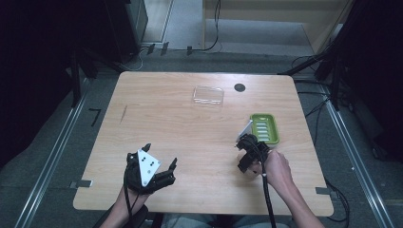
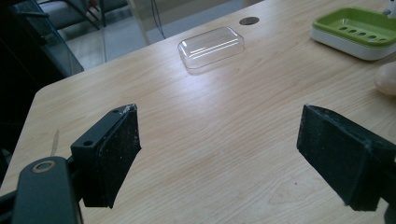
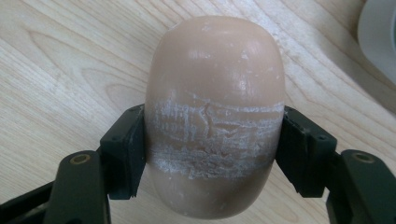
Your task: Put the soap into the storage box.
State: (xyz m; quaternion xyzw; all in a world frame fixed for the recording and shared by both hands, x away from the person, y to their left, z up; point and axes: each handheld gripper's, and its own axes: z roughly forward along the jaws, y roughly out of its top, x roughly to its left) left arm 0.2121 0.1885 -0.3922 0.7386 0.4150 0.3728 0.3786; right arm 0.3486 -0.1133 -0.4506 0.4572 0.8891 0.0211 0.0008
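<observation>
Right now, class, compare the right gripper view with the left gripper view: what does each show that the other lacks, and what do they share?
Right gripper view alone: its jaws pressed against both sides of the soap, whose scuffed white band shows close up.

Left gripper view alone: the clear lid, the whole green dish, a dark round hole in the table, and the left gripper with jaws wide apart.

Both: the wooden table and part of the soap, a mere sliver at the left view's right edge.

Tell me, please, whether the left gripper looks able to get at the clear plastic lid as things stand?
Probably yes: the left gripper is open and holds nothing, and bare table lies between it and the clear lid, with nothing standing in that path.
</observation>
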